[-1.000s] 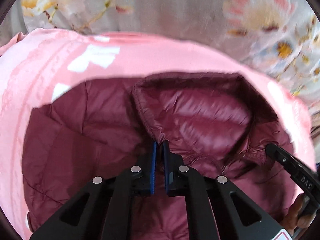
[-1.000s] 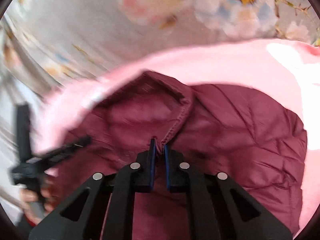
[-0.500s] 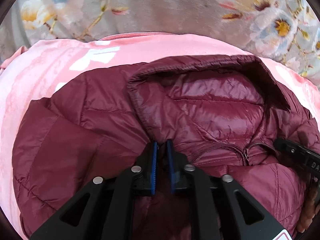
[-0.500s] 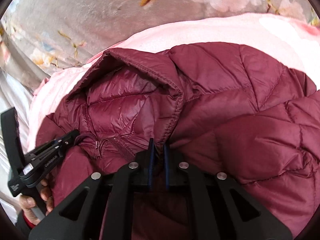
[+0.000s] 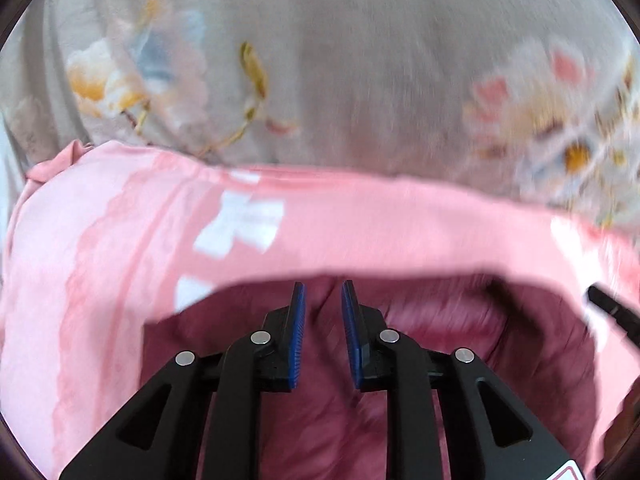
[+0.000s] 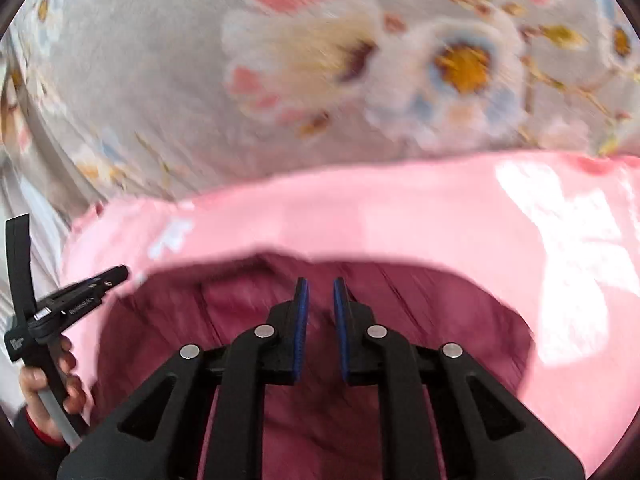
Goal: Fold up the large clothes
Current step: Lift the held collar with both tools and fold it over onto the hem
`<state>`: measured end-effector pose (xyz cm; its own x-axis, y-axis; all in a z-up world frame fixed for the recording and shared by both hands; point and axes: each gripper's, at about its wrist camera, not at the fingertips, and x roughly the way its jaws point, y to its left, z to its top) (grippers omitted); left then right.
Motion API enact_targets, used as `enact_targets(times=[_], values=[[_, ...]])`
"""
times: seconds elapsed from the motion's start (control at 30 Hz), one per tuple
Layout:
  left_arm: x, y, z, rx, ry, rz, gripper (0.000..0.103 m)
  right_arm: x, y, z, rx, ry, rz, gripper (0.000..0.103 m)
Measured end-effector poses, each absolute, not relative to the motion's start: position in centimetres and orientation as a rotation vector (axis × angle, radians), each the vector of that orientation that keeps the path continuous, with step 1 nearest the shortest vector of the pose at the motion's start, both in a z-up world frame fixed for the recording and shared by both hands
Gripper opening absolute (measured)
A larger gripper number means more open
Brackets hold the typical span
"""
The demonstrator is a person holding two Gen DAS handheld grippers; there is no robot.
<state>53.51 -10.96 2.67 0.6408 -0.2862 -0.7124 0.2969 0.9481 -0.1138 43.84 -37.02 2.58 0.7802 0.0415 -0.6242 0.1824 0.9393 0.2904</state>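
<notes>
Both grippers, left gripper [image 5: 322,300] and right gripper [image 6: 319,296], have just opened, fingers apart and empty; the maroon jacket [image 5: 460,320] lies released at lower frame on the pink sheet [image 5: 360,232], fold apparently laid.

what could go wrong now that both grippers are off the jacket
1. The shiny, puffy maroon quilted jacket lies free under both open jaws, which have just been opening, so its fold may spring back.
2. The left hand-held gripper and right hand-held gripper hang close above it and could snag it.
3. The pink sheet underneath could bunch.
</notes>
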Motion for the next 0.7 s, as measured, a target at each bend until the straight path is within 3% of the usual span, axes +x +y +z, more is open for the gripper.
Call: enact_targets(times=[0.13,0.4,0.7], values=[[56.6,-12.8,1.6,-0.075,0.863,-0.338,0.02,47.9,-36.8,1.5,0.394,0.688,-0.077,0.013],[56.3,-15.9,-6.6,0.122,0.981,-0.316,0.02,50.1,-34.7,-5.0,0.261,0.861,-0.079,0.012],[53.0,-15.4,-9.4,0.235,0.85,-0.332,0.019,48.4,-33.1,-7.8,0.112,0.844,-0.09,0.009]])
